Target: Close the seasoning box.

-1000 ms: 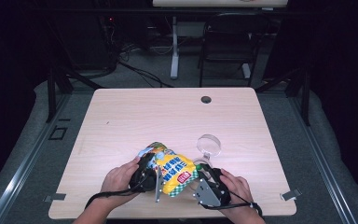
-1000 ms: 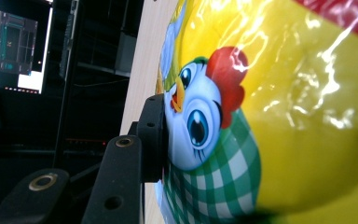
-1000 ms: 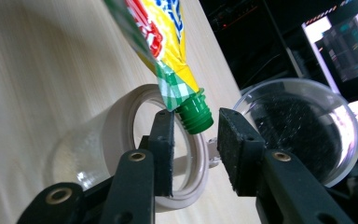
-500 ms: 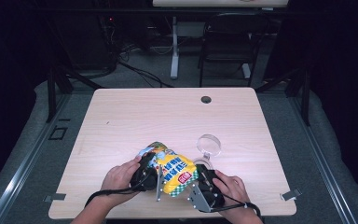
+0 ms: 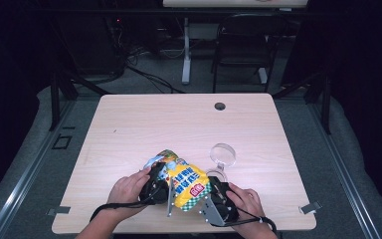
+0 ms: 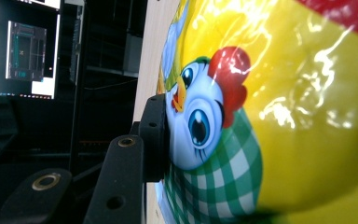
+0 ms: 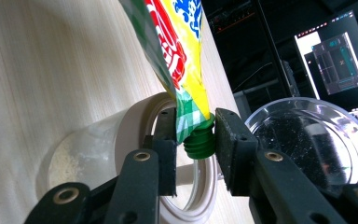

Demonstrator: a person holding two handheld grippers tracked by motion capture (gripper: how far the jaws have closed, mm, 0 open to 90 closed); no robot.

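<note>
The pouch [image 5: 184,181], a glossy yellow refill bag with a cartoon chick and green check on it, hangs between the two grippers above the near edge of the table [image 5: 129,124]. Its green spout [image 7: 199,142] points toward the right gripper [image 7: 196,140] and sits between that gripper's two black jaws: one jaw touches the checked corner of the pouch beside the spout, the other touches the spout's far side. These jaws have just been closing, with the spout between them, and they now press on it from both sides.

The left gripper [image 5: 158,185] holds the pouch by its body. One jaw presses flat against the chick's face (the film dents slightly there), while the other jaw is hidden behind the bag, so the jaws stand fairly wide, clamped on the pouch.

Just behind the right gripper's jaws lies a clear jar [image 7: 98,154] on its side, its white-rimmed mouth turned toward them. Just beyond the right gripper, farther up the table, rests a round clear lid [image 5: 222,154]. Well beyond both grippers, near the far edge, is a small dark hole [image 5: 220,106].
</note>
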